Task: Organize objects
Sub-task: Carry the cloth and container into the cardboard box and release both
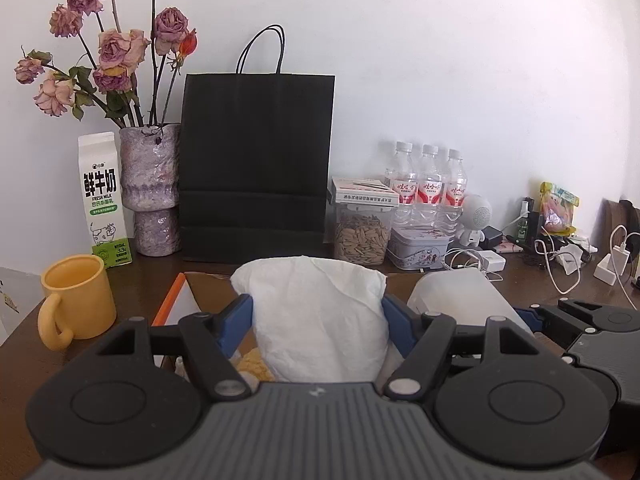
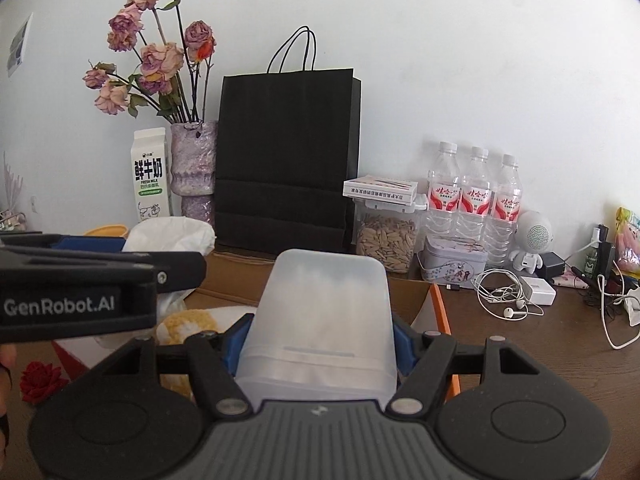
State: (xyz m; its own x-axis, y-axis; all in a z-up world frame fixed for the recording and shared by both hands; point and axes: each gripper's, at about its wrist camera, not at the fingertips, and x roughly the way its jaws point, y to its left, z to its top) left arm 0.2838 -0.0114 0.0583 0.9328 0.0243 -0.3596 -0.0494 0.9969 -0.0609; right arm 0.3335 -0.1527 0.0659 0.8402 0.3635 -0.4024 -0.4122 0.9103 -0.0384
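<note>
Both grippers full, tissue pack [image 1: 320,316] (left), frosted container [image 2: 320,320] (right)

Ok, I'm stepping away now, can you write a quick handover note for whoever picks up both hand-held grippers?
Left hand-held gripper: shut on a white tissue pack, held above the open cardboard box.
Right hand-held gripper: shut on a frosted plastic container, also over the box.
Box sits at the near edge of the brown desk; a yellow knitted item lies inside it.
Yellow mug stands left of the box; milk carton, vase and black bag line the wall.
Done: both items gripped.
Left: place both; where they go is not shown.
</note>
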